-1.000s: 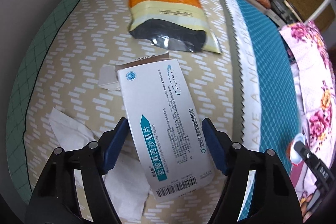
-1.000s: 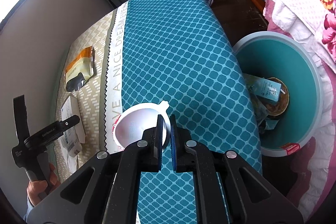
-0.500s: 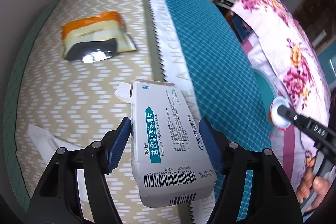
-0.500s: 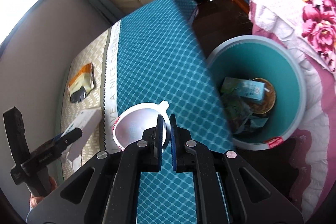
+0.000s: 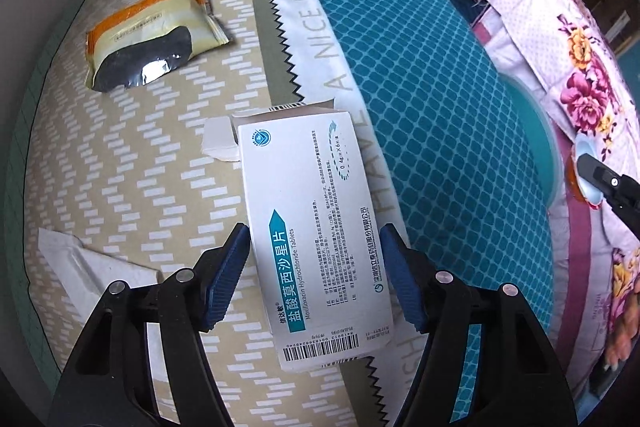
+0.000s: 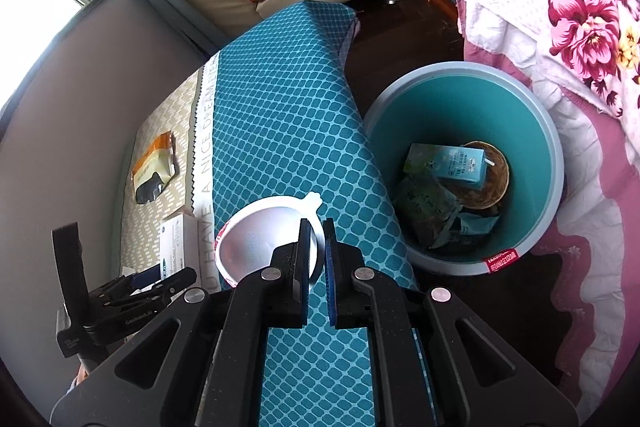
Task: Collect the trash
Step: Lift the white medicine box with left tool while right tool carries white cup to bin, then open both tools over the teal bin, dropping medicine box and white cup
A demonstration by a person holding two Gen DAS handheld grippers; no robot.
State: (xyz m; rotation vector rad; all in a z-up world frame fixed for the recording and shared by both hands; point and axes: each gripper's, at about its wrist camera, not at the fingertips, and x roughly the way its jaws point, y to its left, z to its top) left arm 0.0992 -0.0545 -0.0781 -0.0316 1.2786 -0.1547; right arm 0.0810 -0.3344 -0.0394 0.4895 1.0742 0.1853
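Both loads are in mid-carry toward the teal bin (image 6: 464, 263) on the floor right of the table: the left gripper (image 5: 316, 267) clamps a white medicine box (image 5: 316, 239), the right gripper (image 6: 316, 247) pinches a foil-lined cup lid (image 6: 260, 235), and each needs to hang over the bin's mouth before letting go.

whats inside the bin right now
In the bin: a blue carton lying on a brown round thing, and crumpled wrappers. Whatever is beneath them is covered.

Both grippers: black plastic frames, triangular cutouts, silver round screw heads at pivots. Left gripper (image 5: 314, 273) and right gripper (image 6: 318, 255) have blue ribbed pads (image 5: 226, 277).
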